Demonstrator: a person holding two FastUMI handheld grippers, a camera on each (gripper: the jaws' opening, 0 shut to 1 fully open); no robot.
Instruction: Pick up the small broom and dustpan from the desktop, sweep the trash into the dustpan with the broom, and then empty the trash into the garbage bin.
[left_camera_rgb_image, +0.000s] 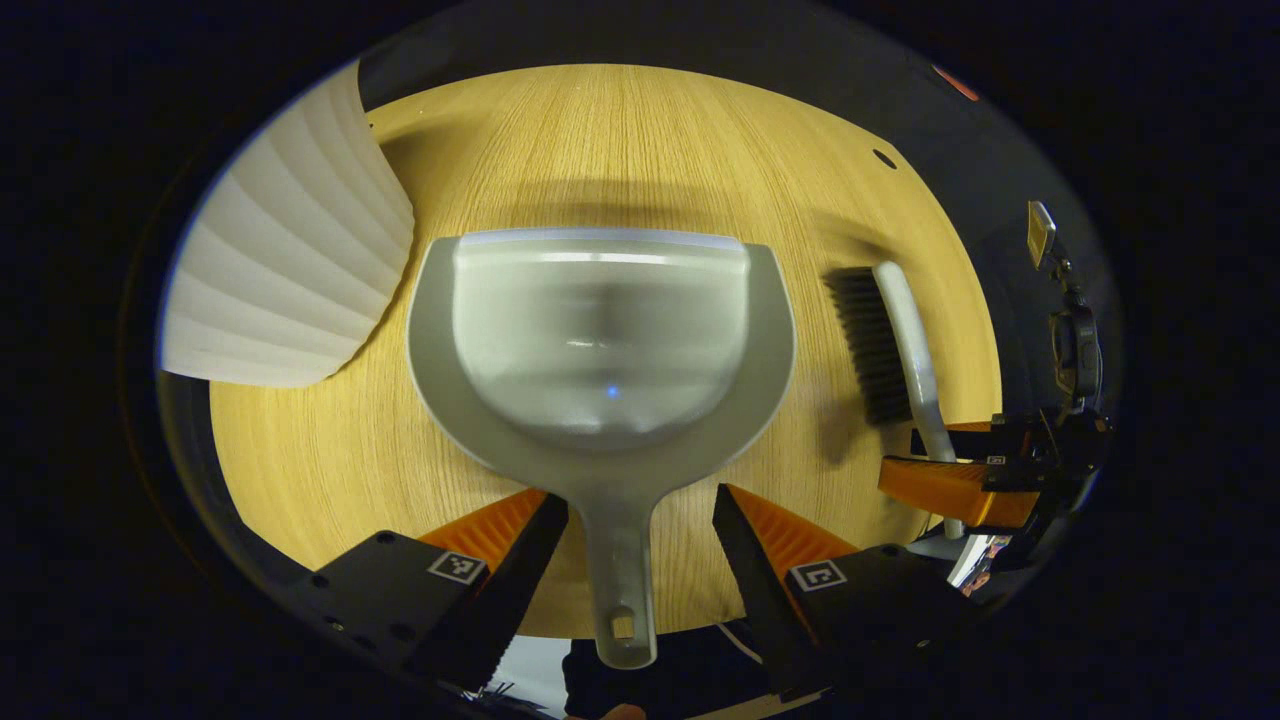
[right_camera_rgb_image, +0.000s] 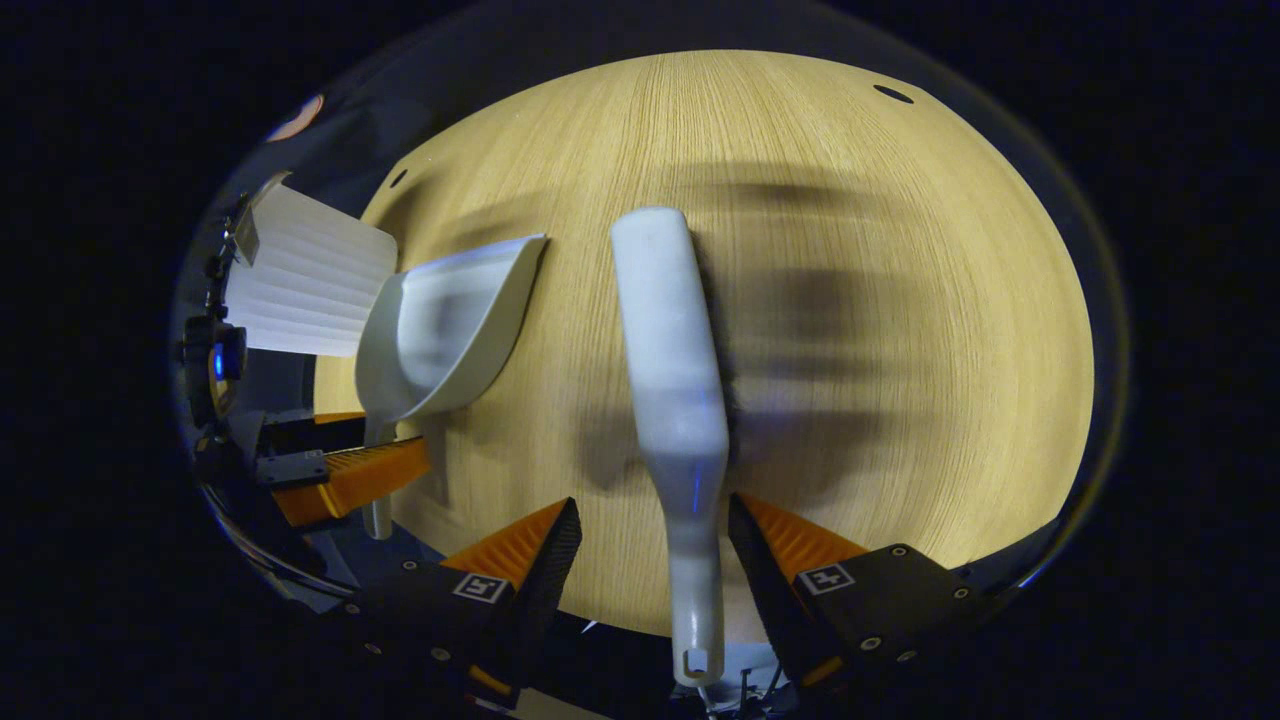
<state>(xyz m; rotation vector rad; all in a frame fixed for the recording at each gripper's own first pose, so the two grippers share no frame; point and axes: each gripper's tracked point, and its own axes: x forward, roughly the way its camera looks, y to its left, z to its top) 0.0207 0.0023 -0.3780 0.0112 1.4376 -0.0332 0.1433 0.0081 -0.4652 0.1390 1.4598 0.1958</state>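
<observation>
Wooden surface (left_camera_rgb_image: 640, 130) carries the dustpan (left_camera_rgb_image: 600, 340), its handle between the left gripper's (left_camera_rgb_image: 640, 540) parted jaws; the broom (right_camera_rgb_image: 670, 380) handle sits between the right gripper's (right_camera_rgb_image: 655, 545) parted jaws.

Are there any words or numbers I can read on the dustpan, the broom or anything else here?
None: no words or numbers can be read.
Dustpan: plain.
Broom: plain.
Left tool and right tool: small square black-and-white code patterns, not letters.
</observation>
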